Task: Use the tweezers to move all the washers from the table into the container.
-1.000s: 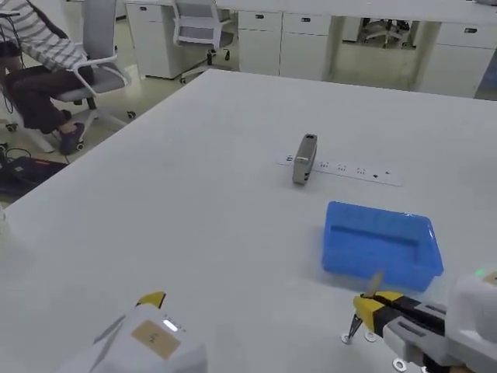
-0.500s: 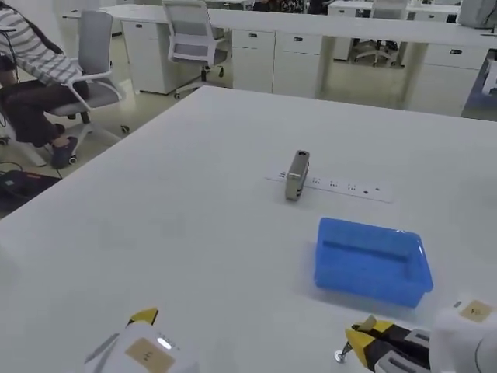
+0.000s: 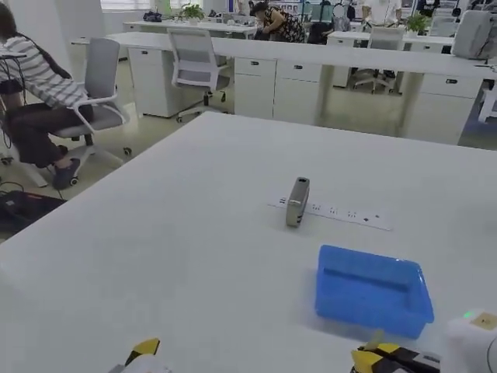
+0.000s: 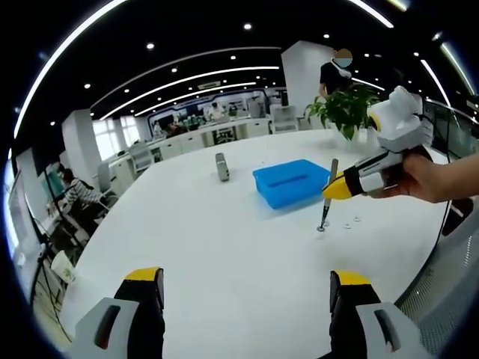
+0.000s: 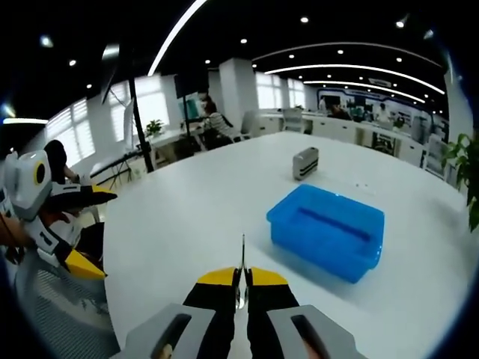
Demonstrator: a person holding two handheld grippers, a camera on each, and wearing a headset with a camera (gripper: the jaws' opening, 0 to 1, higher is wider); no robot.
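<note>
The blue container [image 3: 373,291] stands open on the white table [image 3: 194,249]. My right gripper [image 5: 241,280] is shut on the thin tweezers [image 5: 242,260], which point forward, with the container [image 5: 325,228] ahead and to the right. In the left gripper view the tweezers [image 4: 327,196] point down, their tip by small washers [image 4: 346,223] lying on the table in front of the container [image 4: 292,182]. My left gripper [image 4: 245,283] is open and holds nothing, well apart from the washers. Yellow tips of the right gripper [image 3: 380,359] and left gripper [image 3: 146,348] peek in at the head view's bottom edge.
A grey device [image 3: 297,202] lies on a white power strip [image 3: 342,213] beyond the container. A person sits on a chair [image 3: 93,85] off the table's far left. More desks and chairs stand behind. A potted plant [image 4: 346,108] is past the table's end.
The head view has tilted up, so the container, the device and both grippers sit lower in the picture. The right gripper stays shut on the tweezers.
</note>
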